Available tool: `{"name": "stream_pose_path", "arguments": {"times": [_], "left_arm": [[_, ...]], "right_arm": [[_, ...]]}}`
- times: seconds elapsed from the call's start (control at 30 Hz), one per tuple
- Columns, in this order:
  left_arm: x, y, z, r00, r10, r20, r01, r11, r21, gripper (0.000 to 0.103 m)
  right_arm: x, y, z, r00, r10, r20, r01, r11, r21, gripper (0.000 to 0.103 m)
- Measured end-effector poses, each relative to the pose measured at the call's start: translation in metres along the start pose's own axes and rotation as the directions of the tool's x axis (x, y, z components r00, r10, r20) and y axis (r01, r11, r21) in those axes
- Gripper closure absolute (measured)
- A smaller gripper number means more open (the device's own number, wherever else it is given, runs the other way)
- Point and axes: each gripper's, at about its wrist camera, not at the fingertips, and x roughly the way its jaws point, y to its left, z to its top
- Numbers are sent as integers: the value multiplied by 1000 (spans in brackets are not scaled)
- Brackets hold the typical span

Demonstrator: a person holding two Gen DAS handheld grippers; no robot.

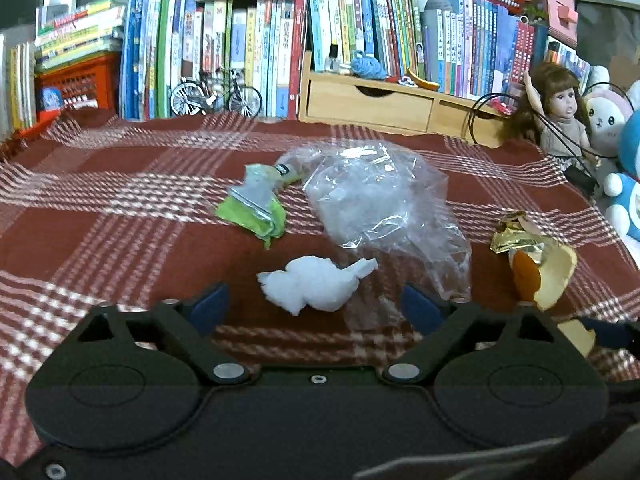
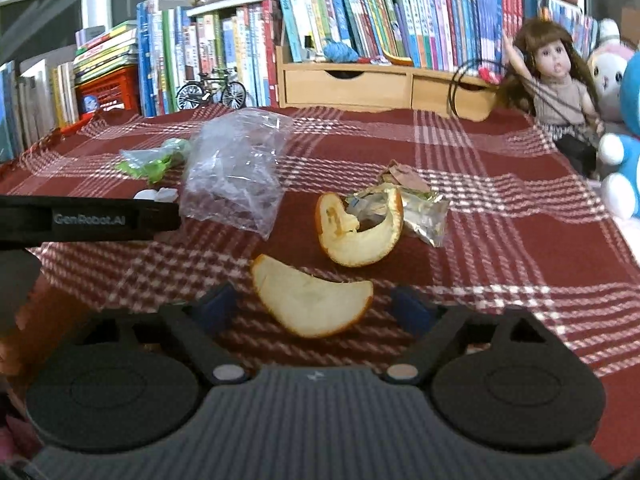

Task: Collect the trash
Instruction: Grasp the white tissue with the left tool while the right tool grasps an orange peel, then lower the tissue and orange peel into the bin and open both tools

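With both tools spread and empty: left tool (image 1: 316,304) straddles crumpled white tissue wad (image 1: 316,284); right tool (image 2: 316,306) straddles curved orange peel slice (image 2: 312,300), long axis crosswise to fingers.

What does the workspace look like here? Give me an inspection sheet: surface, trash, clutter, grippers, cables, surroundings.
Surface: red plaid cloth, wrinkled at the far left.
Job's things: white tissue wad, clear plastic bag, green wrapper, gold foil wrapper, two orange peels, near and far; all lying loose, none held.
Clutter: toy bicycle, doll, plush toys along the cloth's edge.
Grippers: left gripper open, tissue wad between its tips; right gripper open, near peel between its tips.
Cables: black cord looped by the doll.
Surroundings: rows of books, wooden drawer unit, red crates.
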Motion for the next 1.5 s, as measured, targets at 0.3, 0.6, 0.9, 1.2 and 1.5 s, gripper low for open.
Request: {"name": "stream_pose_path", "arguments": {"times": [0.3,0.6,0.9,1.2,1.5], "left_arm": [[-9,1,-3,1000,4,-2,-4,1000,24,70],[-57,2,-17,998,-2,64,-1,998,55,71],[-119,6,-46,996,-47,73,40,995,91,71],[-196,16,-121,992,-125,32,122,989,88,71],[-193,20,-193,972,-87,-220,107,991,81,71]], "right_arm": [[-15,2,-2,999,13,52,-12,1000,-19,54],[-41,0,-11,995,48,86,-49,999,12,59],[-77,5,-29,989,114,89,-116,993,18,59],[-136,11,-83,972,234,24,-235,969,72,59],[-129,29,-143,943,303,-139,-301,953,38,59]]}}
